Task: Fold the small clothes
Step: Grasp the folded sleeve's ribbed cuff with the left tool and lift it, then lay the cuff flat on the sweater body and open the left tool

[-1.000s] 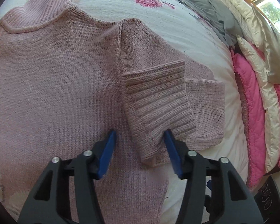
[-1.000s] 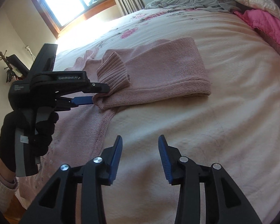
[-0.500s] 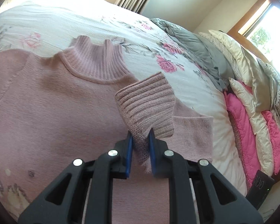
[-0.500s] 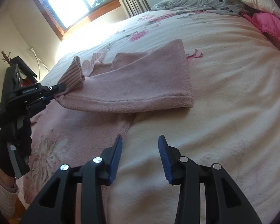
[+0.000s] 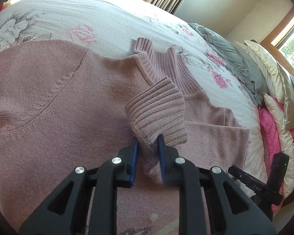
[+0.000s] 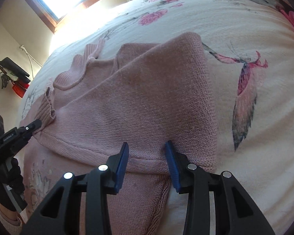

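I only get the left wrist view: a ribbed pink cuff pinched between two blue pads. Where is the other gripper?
Observer: The right gripper is open, with one finger on either side of the folded sleeve's lower seam.
Operator: Folded how?
Observer: The sleeve lies slanted across the sweater. Its outer fold ends beside a bird print on the bedspread.
Operator: And who holds my gripper?
Observer: A hand in a black glove holds the left gripper, which is shut on the cuff.
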`<action>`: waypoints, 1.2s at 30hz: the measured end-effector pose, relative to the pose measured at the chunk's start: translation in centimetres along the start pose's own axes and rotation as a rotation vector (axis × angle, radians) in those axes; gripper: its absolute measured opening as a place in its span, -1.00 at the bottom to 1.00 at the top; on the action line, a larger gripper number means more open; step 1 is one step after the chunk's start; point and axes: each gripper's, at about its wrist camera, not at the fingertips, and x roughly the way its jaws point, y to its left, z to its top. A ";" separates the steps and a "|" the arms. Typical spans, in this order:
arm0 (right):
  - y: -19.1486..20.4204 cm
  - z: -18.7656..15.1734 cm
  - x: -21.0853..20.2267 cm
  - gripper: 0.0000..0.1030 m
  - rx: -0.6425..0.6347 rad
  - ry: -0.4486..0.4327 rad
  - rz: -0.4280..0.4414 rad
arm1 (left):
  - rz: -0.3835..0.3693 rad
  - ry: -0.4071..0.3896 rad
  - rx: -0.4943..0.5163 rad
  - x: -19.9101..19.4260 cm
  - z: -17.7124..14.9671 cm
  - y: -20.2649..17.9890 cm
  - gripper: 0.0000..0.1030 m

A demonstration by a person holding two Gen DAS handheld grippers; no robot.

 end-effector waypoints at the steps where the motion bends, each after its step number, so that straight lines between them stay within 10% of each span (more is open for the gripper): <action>1: 0.1 0.0 0.0 -0.24 -0.012 -0.001 -0.006 | 0.013 0.004 -0.007 -0.2 -0.2 0.5 -0.49; 7: 1.5 -0.5 -2.7 -0.18 -0.032 -0.049 0.021 | 0.144 -0.126 0.152 -3.9 -1.4 -0.9 0.15; 13: 3.7 -0.9 -2.9 -0.15 -0.083 -0.047 0.015 | 0.272 -0.083 0.302 -1.0 -2.7 -5.0 0.46; 16: 3.6 -1.0 -2.3 -0.14 -0.073 -0.032 0.011 | 0.407 -0.056 0.242 1.2 -2.2 -4.0 0.38; 20: 2.9 -1.4 -1.7 -0.14 -0.057 -0.021 0.006 | 0.323 -0.064 0.171 1.0 -1.7 -2.3 -0.63; 36: 4.5 -1.4 -1.7 -0.09 -0.103 -0.015 0.008 | 0.195 -0.155 0.001 -6.5 -0.3 5.6 -0.38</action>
